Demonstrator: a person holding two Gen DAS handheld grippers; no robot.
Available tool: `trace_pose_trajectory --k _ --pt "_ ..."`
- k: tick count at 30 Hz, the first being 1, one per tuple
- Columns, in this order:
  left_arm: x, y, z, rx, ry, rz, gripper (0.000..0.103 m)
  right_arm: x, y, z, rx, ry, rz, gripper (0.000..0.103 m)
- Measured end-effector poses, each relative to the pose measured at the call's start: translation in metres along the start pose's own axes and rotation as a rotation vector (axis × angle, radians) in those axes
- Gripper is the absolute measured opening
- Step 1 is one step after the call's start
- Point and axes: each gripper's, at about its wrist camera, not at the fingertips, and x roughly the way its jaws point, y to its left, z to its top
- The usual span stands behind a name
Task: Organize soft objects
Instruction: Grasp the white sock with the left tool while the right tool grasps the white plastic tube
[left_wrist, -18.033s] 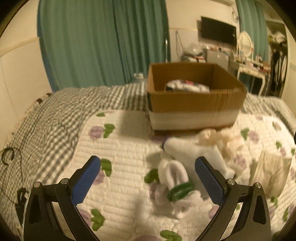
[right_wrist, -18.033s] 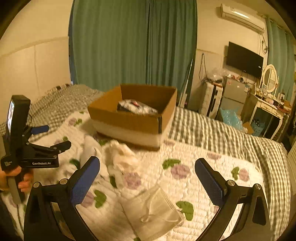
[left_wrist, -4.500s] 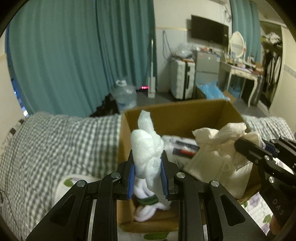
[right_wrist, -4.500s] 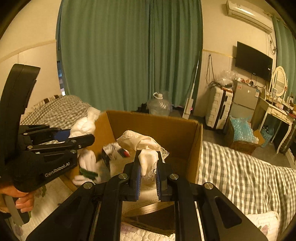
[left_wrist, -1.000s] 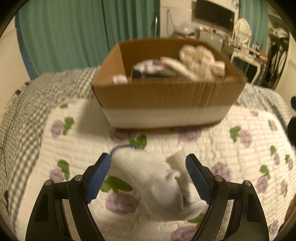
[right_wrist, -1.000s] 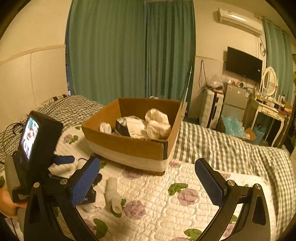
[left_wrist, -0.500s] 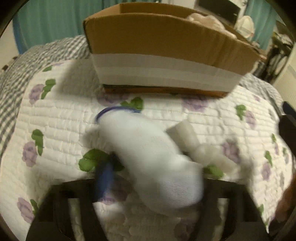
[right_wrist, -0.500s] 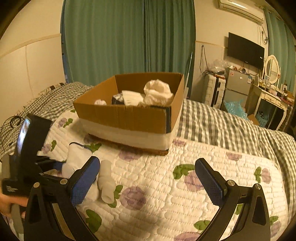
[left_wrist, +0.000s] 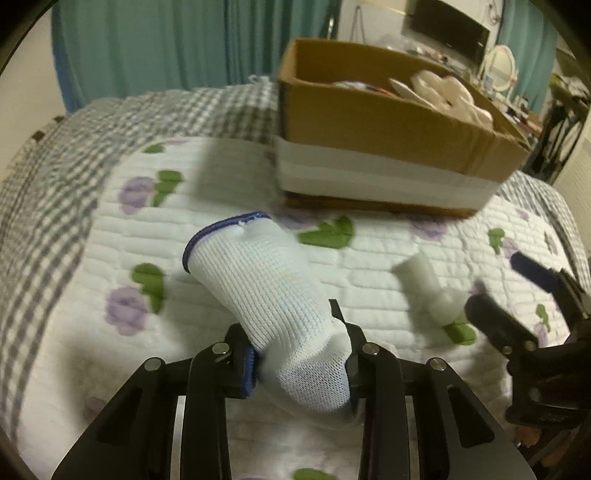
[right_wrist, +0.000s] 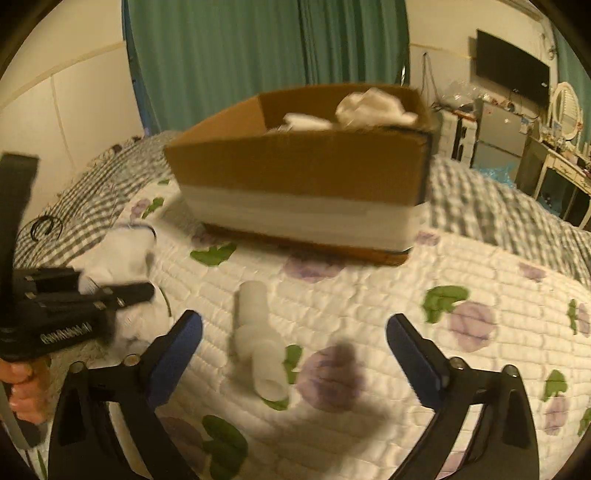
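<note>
White knit sock (left_wrist: 273, 295) with a blue-edged cuff, one of two loose soft items on the quilt, pinched at its foot end in the left gripper (left_wrist: 301, 363).

Its ribbed, tube-shaped leg sticks up and away past the clamped fingertips, whose jaws have just been closing onto it. The second item, one small rolled white sock (right_wrist: 258, 343), smooth and cylindrical, lies between and just ahead of the right gripper (right_wrist: 293, 343), whose blue-padded jaws stand wide apart, not touching it, having just narrowed slightly. One brown cardboard box (right_wrist: 306, 162) with a white band, holding white fabric, sits beyond both grippers on the padded floral quilt (right_wrist: 461, 280).
</note>
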Motion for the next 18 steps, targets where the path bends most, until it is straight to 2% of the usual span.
trace_pose_trajectory --k 4,5,6,7,8,9,18 --pt "-0.006 0.014 0.001 0.001 -0.03 0.029 0.03 0.017 0.011 -0.004 -0.026 0.058 0.006 0.08" --pt "-0.007 0.016 0.0 0.002 -0.031 0.031 0.03 0.022 0.015 -0.006 -0.041 0.084 0.0 0.073" --pt "-0.008 0.018 0.0 0.002 -0.031 0.032 0.03 0.025 0.017 -0.008 -0.052 0.104 -0.005 0.061" --pt "-0.008 0.021 0.0 0.0 -0.031 0.032 0.03 0.027 0.02 -0.011 -0.066 0.117 -0.02 0.054" --pt "-0.008 0.023 0.0 0.0 -0.029 0.031 0.03 0.028 0.022 -0.012 -0.076 0.124 -0.032 0.037" --pt "-0.009 0.026 -0.001 -0.002 -0.028 0.031 0.03 0.027 0.024 -0.014 -0.08 0.131 -0.026 0.031" --pt "-0.027 0.021 0.0 0.012 -0.045 0.001 0.03 -0.013 0.029 -0.013 -0.058 0.059 -0.037 0.03"
